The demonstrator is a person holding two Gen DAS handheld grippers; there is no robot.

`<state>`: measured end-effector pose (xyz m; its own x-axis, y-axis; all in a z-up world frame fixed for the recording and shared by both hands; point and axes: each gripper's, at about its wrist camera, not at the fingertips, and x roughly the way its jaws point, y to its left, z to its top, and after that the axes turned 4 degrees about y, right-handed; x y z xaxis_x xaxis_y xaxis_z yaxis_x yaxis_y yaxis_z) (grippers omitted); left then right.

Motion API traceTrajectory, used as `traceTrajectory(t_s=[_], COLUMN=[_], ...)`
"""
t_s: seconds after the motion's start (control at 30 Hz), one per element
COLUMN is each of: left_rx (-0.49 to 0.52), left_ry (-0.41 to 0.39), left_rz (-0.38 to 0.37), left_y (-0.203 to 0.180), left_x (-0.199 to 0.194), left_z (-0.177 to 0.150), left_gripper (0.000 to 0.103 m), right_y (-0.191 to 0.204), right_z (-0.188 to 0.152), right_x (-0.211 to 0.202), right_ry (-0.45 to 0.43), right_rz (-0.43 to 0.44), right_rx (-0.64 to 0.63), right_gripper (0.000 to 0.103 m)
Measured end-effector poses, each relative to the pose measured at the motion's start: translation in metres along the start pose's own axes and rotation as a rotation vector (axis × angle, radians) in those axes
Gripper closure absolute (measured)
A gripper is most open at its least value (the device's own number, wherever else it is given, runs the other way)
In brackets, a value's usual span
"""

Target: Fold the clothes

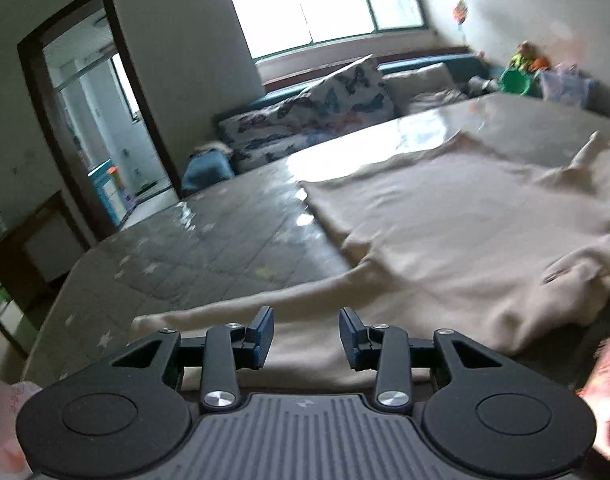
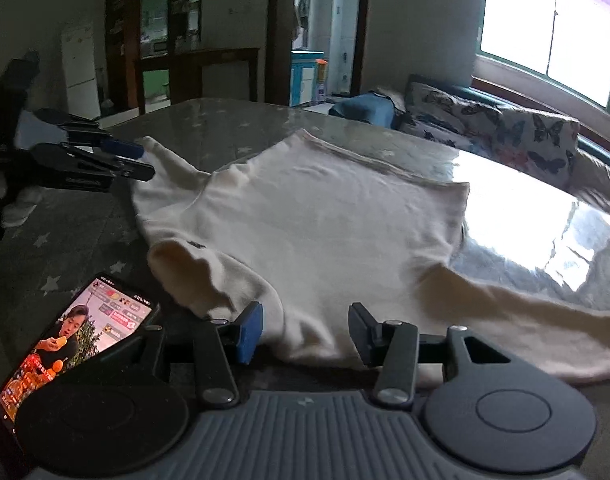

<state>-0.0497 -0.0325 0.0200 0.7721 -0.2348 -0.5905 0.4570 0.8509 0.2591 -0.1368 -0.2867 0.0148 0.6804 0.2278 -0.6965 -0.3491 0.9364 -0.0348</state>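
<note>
A: The cream sweater (image 2: 305,216) lies spread flat on the desk (image 2: 525,220), body smooth, collar end near us. One sleeve (image 2: 525,320) trails off to the right; the other sleeve (image 2: 165,168) runs toward the left gripper (image 2: 139,160).

B: Is either gripper holding cloth?

A: I judge not. In the left wrist view the left gripper's fingers (image 1: 263,334) stand apart over the sleeve with a clear gap and nothing pinched. The right gripper (image 2: 305,330) hangs just above the shoulder edge, its fingers (image 2: 249,334) released too, cloth showing between them but not pressed.

B: So what could go wrong?

A: The desk is glossy under its clear cover. If one gripper pinches and drags before the other has a hold, I expect the whole sweater to slide instead of folding, and the flat body to wrinkle.

B: And the grip itself?

A: The knit looks thick near the collar. A shallow bite may catch only the top layer, so the fold would come up lopsided or the sleeve would slip out halfway.

B: Anything around it?

A: A phone (image 2: 77,340) with its screen lit lies just beside the right gripper, near the desk's edge. A sweep of that hand or a dragged sleeve could knock it off. A sofa (image 2: 505,132) with butterfly cushions sits well apart beyond the desk.
</note>
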Motion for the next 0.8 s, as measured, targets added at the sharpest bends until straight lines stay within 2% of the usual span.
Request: traceTrajectory(t_s=[0.17,0.3,0.43,0.63,0.8], left_rx=[0.015,0.038,0.026,0.100,0.170], left_ry=[-0.033,-0.066,-0.055,-0.010,-0.005], left_rz=[-0.097,-0.143,-0.184,-0.241,-0.264], left_y=[-0.028,-0.049,-0.064,-0.092,-0.104], left_x=[-0.008,-0.005,0.009,0.017,0.014], left_z=[0.014,0.029,0.039,0.028,0.017], left_gripper=[0.063,0.063,0.064,0.066,0.069], right_y=[0.003,0.001,-0.004,-0.002,-0.011], right_z=[-0.008,0.001,0.012,0.002,-0.005], right_x=[0.002,-0.008,-0.006,0.019,0.005], right_ry=[0.026,-0.024,-0.072,-0.017,-0.033], right_rz=[0.004,0.004,-0.015,-0.022,0.005], right_rx=[-0.012,-0.001,0.022,0.012,0.046], right_gripper=[0.055,0.055,0.055,0.055,0.054])
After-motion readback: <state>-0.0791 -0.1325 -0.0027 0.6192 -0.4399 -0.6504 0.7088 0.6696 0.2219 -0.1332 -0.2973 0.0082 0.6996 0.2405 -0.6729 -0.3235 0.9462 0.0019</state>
